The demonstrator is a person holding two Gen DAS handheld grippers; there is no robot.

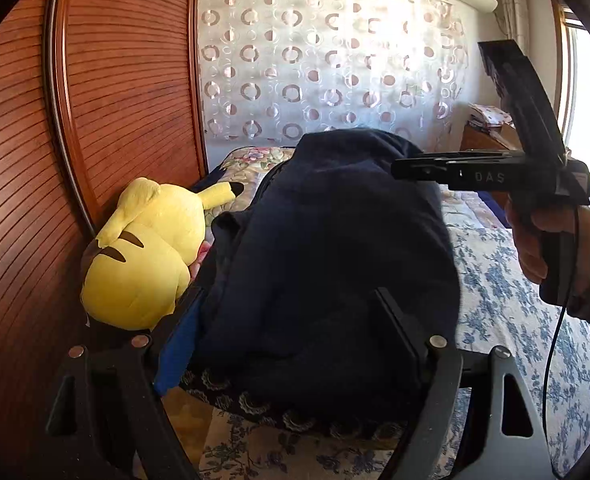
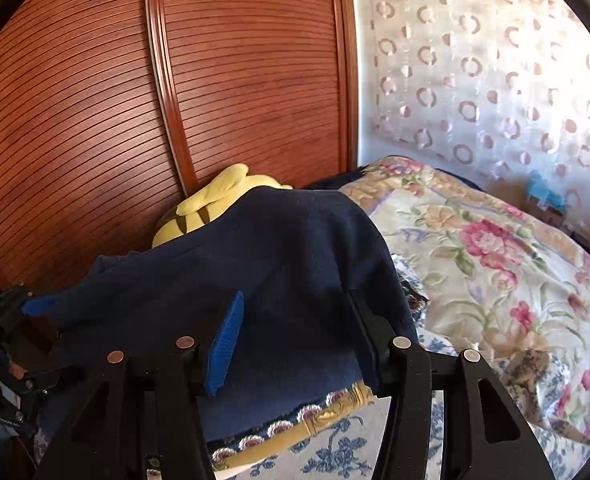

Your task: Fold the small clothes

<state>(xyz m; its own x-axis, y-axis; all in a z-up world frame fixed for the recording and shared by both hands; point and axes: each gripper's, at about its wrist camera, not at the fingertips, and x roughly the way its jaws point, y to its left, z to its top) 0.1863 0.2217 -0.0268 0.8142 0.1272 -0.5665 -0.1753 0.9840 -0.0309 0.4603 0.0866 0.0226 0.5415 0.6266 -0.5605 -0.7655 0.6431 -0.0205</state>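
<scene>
Navy garment [image 2: 279, 264]: matt, fleecy cloth. Beside it, yellow plush toy [image 1: 143, 256]: soft, short pile. Behind the toy, wardrobe door [image 2: 255, 72]: ribbed, semi-gloss reddish wood. Under the garment, bedspread [image 2: 495, 264]: printed floral cloth. Right gripper [image 2: 295, 344]: matt black plastic, ridged blue pad.

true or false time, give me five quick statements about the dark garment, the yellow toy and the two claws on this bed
1. The navy garment lies in a heap on the bed. True.
2. The yellow plush toy sits on the window side of the garment. False: it lies on the side of the wooden slatted doors.
3. The left claw has its jaws spread, with the garment between them. True.
4. The right claw is clamped on the plush toy. False: its jaws stand apart around the navy garment, and the toy lies beyond it.
5. The bedcover is plain white. False: it has a flower print.
</scene>
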